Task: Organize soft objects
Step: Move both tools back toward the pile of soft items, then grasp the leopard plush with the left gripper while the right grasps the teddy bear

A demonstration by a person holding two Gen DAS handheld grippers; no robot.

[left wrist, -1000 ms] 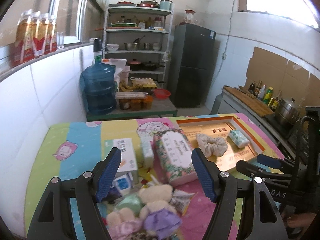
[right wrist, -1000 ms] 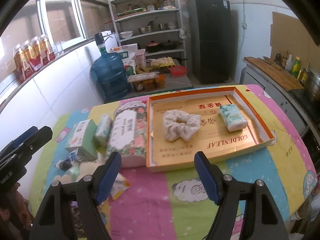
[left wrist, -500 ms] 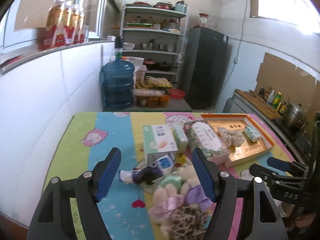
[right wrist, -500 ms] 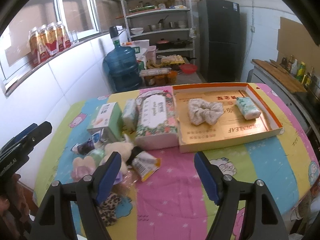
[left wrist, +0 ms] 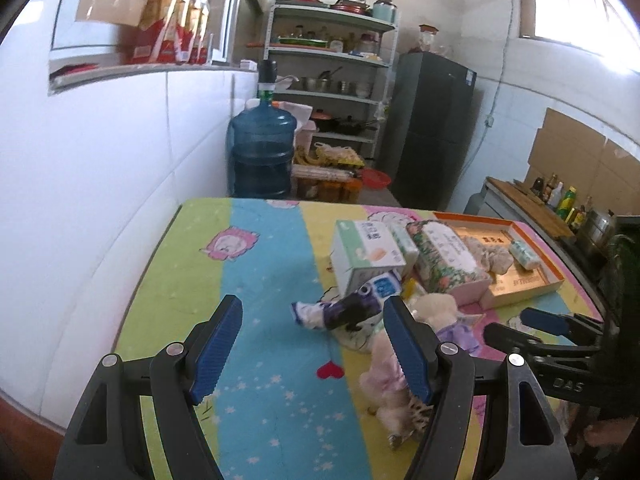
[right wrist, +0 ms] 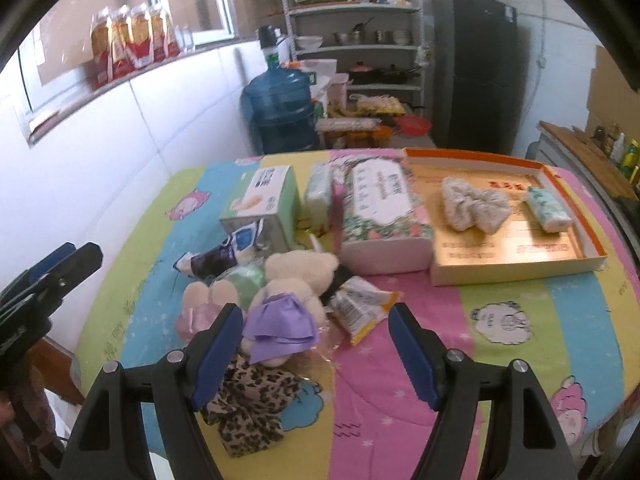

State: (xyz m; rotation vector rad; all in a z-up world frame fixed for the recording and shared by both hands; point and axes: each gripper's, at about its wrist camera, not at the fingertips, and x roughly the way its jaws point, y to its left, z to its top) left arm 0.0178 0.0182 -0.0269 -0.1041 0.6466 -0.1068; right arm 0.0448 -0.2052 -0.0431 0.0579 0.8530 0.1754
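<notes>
Near the worktop's (right wrist: 500, 364) left edge the left hand-held gripper (left wrist: 312, 350) gapes empty, a plush bear (right wrist: 296, 276) lies mid-worktop before the right hand-held gripper's (right wrist: 316, 354) parted, empty jaws, and a scrunchie (right wrist: 474, 206) rests in the orange tray (right wrist: 516, 270) at the far right corner.

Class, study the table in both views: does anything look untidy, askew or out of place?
Yes. Only the scrunchie and a small tissue pack lie in the orange tray. The plush bear, leopard-print cloth and snack packet sit in a jumbled heap, overlapping at odd angles.
</notes>
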